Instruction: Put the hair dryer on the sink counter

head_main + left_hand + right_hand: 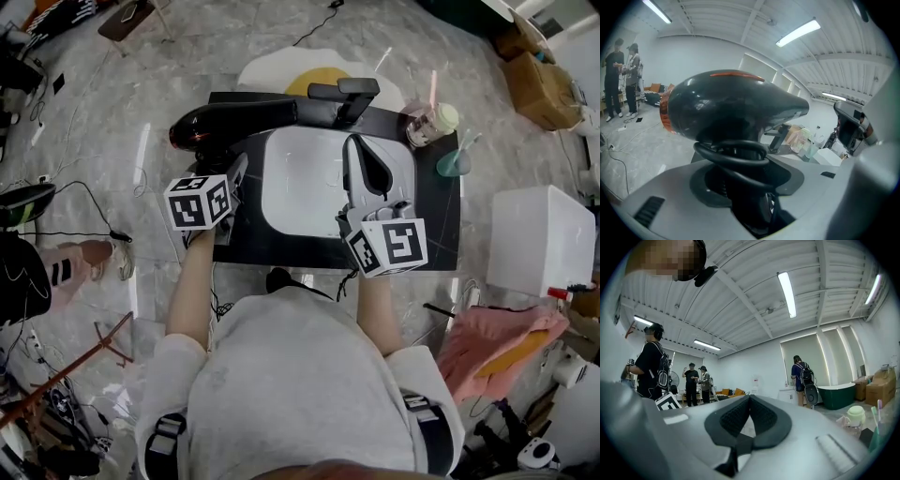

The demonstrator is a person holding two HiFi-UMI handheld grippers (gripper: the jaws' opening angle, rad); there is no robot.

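One hair dryer [234, 122] is over the sink counter [436, 220], behind and left of the white basin [300, 183], its handle clamped between the left gripper's [240, 171] fingers (a cord loop wraps it there). The right gripper [356, 142], fingers together and empty, hovers over the basin's right half. One faucet [345, 96] stands behind the basin, and two cups, one pale [431, 122] and one teal [453, 164], sit at its right

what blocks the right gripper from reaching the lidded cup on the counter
Probably nothing, so yes: the right gripper hovers empty, jaws shut, over the basin, and the lidded cup stands unobstructed to its right.
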